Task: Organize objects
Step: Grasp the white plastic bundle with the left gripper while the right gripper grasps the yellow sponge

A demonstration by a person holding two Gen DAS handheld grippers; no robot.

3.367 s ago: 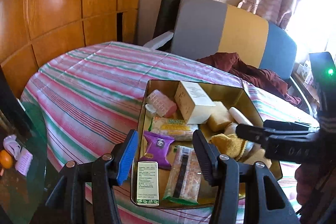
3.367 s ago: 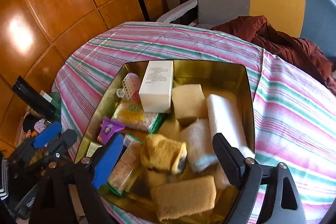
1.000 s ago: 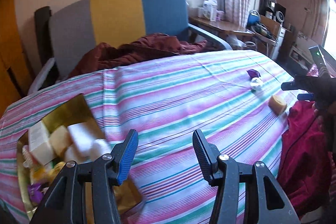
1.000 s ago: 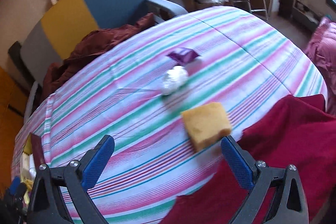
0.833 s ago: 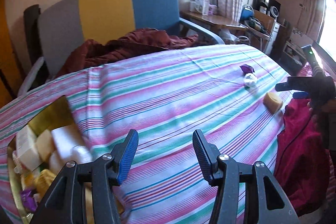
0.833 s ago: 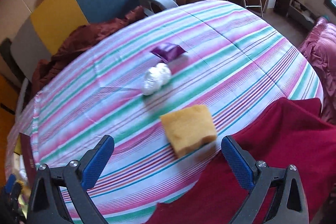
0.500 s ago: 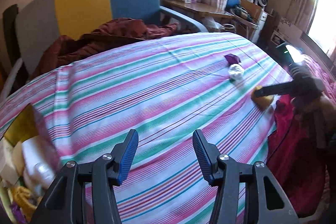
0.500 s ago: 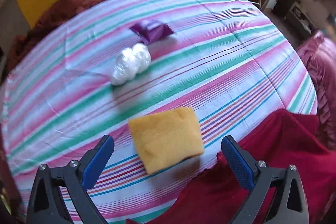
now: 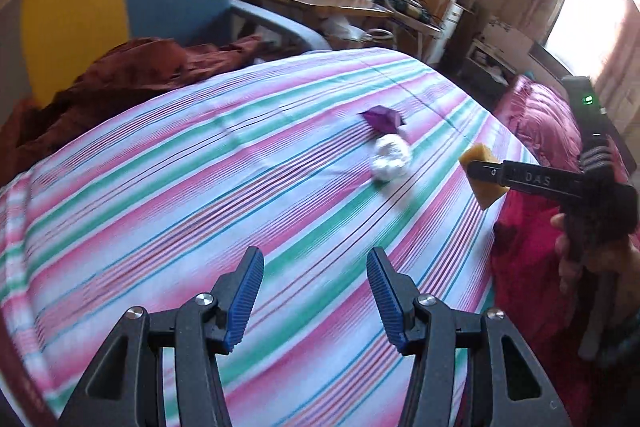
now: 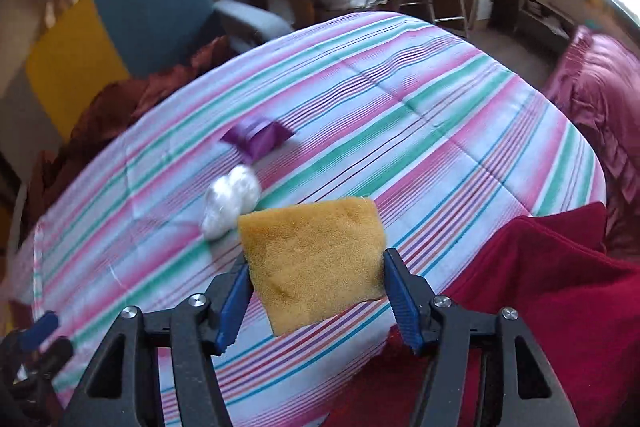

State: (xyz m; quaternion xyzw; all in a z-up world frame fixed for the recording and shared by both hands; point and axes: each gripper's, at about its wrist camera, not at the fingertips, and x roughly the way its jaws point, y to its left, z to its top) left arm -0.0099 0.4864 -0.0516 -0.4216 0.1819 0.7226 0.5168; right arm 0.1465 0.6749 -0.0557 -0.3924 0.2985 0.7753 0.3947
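On the striped cloth [image 10: 420,99] that covers the counter, near its edge on your right side, three small things sit close together. That is likely so you can pick them up one at a time. The purple packet [image 10: 258,139] lies farthest from you. The white crinkly ball [image 10: 232,199] is just beside it. The yellow sponge [image 10: 316,259] is nearest you, touching the ball in this view.

Your right tool [image 10: 316,297] has the sponge between its blue pads, and its jaws are closing on it. Both pads already touch the sponge's sides, so it looks grabbed. In the left view the sponge [image 9: 482,183] looks tipped up off the cloth. A red blanket [image 10: 520,307] lies right under it.

Your left tool [image 9: 315,301] is about half open and holds nothing. It points down at bare cloth, well apart from the three things. I think it waits so the two tools do not bump.

The sponge probably needs to go with the other things next
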